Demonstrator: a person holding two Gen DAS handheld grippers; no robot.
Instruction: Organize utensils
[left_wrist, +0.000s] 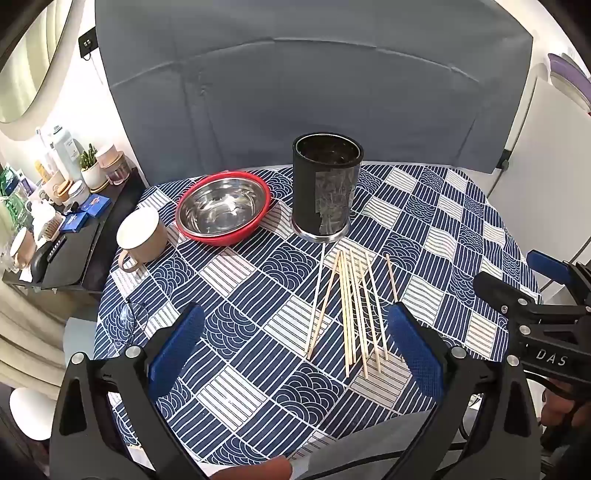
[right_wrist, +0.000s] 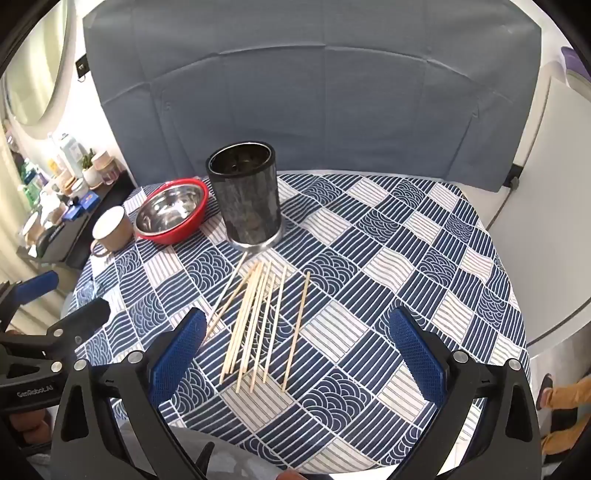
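Before the holder (right_wrist: 245, 195) — chopsticks (right_wrist: 258, 325) pointing toward it.

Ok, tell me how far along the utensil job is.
Nothing looks done: the black holder appears to have no sticks in it, and the sticks all lie loose on the tablecloth. Nothing is in hand: the left gripper and right gripper are open above them. Every stick is left to move.

Left claw (left_wrist: 295, 347) and right claw (right_wrist: 297, 347) both hover side by side, blue-padded fingers (left_wrist: 177, 347) spread wide, holding nothing.
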